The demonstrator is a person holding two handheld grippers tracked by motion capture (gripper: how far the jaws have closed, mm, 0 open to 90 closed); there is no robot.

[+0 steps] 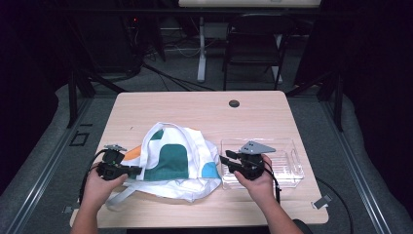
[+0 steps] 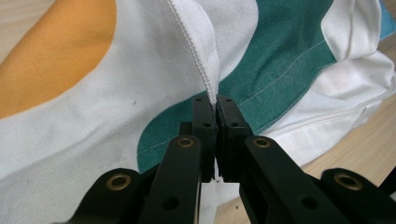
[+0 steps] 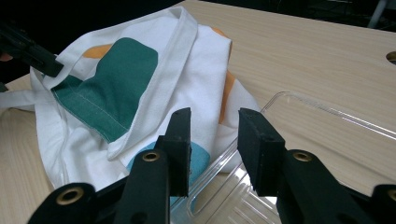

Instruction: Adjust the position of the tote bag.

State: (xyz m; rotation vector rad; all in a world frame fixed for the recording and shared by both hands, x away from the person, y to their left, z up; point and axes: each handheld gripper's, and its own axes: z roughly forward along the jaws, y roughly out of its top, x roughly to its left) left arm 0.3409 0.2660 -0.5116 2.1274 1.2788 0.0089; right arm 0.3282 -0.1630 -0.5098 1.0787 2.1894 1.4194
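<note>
**Left gripper pinches the tote bag's hem; right gripper stands over the clear tray**

Nearest the desk's front edge, the person's two hands come in from below. The left gripper [image 1: 130, 170], by the front left part of the desk, has its jaws closed tight on the stitched white hem of the tote bag [image 1: 178, 163]; in the left gripper view the seam [image 2: 205, 70] runs straight down into the pinched jaws. The right gripper [image 1: 228, 158] sits toward the front right, its jaws parted with nothing pressed between them; in the right gripper view they frame the near corner of the clear plastic tray [image 3: 299, 105], beside the bag's edge.

The bag, white with teal, orange and blue shapes, lies crumpled at the middle of the desk, one strap [image 1: 119, 195] trailing toward the front edge. The tray [image 1: 287, 168] rests just right of it, touching the cloth.

Farther back, the desk [image 1: 195, 107] is bare wood with a dark round grommet [image 1: 234, 103] near the far edge.
</note>
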